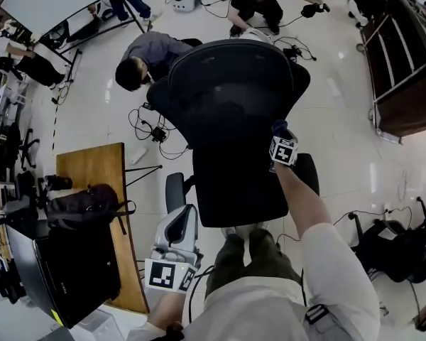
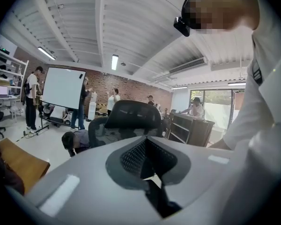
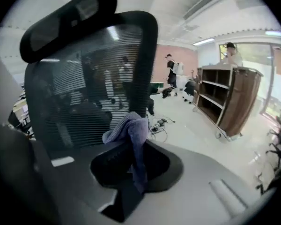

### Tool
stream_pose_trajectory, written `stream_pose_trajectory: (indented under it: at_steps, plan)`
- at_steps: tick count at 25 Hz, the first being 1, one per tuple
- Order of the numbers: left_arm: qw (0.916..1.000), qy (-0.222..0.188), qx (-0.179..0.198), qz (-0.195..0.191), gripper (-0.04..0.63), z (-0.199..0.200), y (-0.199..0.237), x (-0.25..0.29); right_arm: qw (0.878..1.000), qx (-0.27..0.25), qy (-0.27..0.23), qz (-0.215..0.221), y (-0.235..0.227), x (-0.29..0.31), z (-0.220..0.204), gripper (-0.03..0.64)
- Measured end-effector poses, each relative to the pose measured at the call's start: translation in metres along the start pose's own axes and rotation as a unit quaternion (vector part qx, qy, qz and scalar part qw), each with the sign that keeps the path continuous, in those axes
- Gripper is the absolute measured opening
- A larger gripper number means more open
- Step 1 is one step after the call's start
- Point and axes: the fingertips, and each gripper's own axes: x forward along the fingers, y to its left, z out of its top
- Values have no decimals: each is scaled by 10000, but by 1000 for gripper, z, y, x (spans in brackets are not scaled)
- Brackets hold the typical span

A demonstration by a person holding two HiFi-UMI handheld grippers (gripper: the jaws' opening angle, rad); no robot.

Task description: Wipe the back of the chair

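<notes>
Right gripper (image 1: 282, 150) clamped on a purple cloth (image 3: 131, 130) at the chair back (image 1: 231, 98)

The cloth is by the right edge of the black mesh chair back. The left gripper (image 1: 176, 226), with jaws together and nothing between them, is near the chair's left armrest (image 1: 174, 190). Open white floor (image 1: 341, 119) lies right of the chair.

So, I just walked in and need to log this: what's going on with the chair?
A person holds a gripper in each hand. The right gripper is clamped on a purple cloth, up by the right edge of the chair's mesh back. The left gripper is shut, empty and held low, off the chair.
</notes>
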Motion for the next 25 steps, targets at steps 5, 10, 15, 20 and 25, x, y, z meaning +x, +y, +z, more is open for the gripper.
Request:
stream_pose_trajectory:
  at_steps: [5, 10, 15, 20, 25]
  plan:
    - [9991, 135, -138, -386, 52, -19, -30, 23, 9992, 261, -245, 169, -13, -8, 23, 49]
    - [9997, 155, -96, -166, 52, -20, -18, 10, 9924, -345, -417, 1108, 99, -37, 2, 51]
    - [9994, 55, -113, 323, 52, -29, 17, -12, 9688, -1387, 66, 2055, 255, -24, -88, 51]
    - [9965, 43, -189, 817, 52, -72, 67, -31, 9527, -1896, -90, 2374, 348, 30, -108, 51]
    - [9933, 200, -314, 1090, 52, -101, 101, -45, 9615, -1689, 288, 2149, 343, 66, -124, 51]
